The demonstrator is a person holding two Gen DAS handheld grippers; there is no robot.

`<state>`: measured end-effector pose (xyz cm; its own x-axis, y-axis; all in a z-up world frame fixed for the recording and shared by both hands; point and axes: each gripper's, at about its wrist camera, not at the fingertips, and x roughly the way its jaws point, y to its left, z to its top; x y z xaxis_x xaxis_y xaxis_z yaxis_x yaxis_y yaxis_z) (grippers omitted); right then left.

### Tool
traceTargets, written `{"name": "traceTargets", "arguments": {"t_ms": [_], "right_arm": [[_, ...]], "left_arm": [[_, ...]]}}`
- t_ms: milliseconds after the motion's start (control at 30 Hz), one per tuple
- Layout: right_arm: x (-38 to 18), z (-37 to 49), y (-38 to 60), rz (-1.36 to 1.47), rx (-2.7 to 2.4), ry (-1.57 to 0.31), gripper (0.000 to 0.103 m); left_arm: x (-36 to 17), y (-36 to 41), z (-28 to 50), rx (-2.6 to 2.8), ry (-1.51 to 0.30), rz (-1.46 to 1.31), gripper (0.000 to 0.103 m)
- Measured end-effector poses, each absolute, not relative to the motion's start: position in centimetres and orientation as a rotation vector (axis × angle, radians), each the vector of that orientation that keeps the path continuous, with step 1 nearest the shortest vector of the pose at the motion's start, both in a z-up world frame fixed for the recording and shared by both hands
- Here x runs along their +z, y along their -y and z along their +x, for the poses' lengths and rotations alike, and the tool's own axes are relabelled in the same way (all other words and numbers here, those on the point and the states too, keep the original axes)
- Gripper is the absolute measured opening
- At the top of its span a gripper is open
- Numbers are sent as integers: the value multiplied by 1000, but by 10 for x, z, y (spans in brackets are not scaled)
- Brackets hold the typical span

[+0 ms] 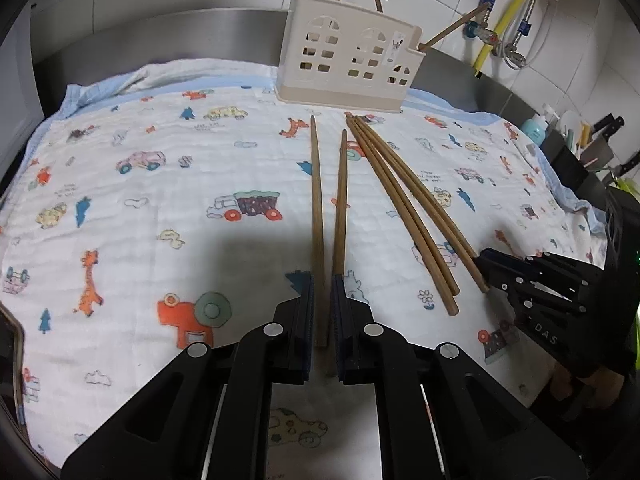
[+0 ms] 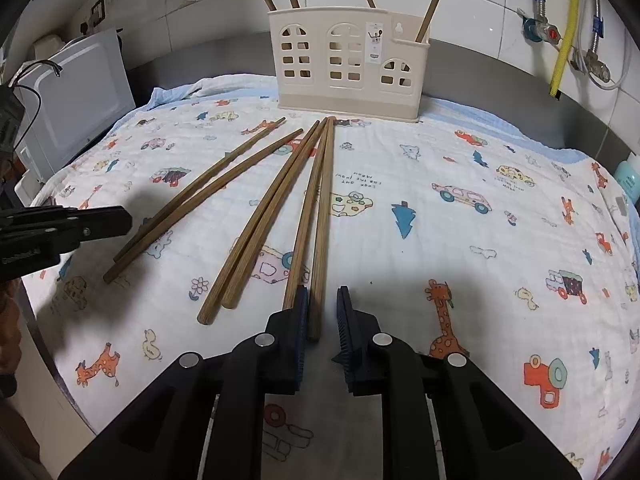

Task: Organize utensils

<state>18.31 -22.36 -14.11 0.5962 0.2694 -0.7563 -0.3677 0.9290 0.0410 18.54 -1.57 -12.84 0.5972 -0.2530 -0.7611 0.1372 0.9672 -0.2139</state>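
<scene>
Several brown wooden chopsticks lie on a printed cloth (image 1: 160, 208) in front of a cream utensil holder (image 1: 344, 56), which has several chopsticks standing in it. My left gripper (image 1: 322, 280) is open low over the cloth, and the near end of one chopstick (image 1: 318, 240) lies between its fingers; a second chopstick (image 1: 341, 208) lies along the right finger. My right gripper (image 2: 322, 294) is open with the near end of the rightmost chopstick (image 2: 322, 220) between its fingers. The holder also shows in the right wrist view (image 2: 348, 60).
A white appliance (image 2: 76, 96) stands left of the cloth. Pipes and a yellow hose (image 1: 516, 4) run on the tiled wall at the right. Bottles and knives (image 1: 576, 136) stand at the far right. The right gripper's body (image 1: 552, 292) is beside the right chopsticks.
</scene>
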Motion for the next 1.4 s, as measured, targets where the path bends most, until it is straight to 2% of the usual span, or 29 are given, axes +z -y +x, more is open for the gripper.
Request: {"name": "traceTargets", "arguments": {"t_ms": [300, 433, 800, 1400], "right_arm": [[-141, 182, 223, -122, 373, -852, 15], [-141, 182, 224, -120, 371, -851, 15], [-142, 181, 225, -105, 370, -847, 15], [-141, 181, 224, -109, 368, -843, 15]], "left_arm": [[-140, 17, 194, -199, -932, -134, 12], [-135, 20, 192, -133, -904, -52, 12], [-128, -1, 191, -159, -890, -174, 10], [-142, 20, 196, -180, -923, -104, 10]]}}
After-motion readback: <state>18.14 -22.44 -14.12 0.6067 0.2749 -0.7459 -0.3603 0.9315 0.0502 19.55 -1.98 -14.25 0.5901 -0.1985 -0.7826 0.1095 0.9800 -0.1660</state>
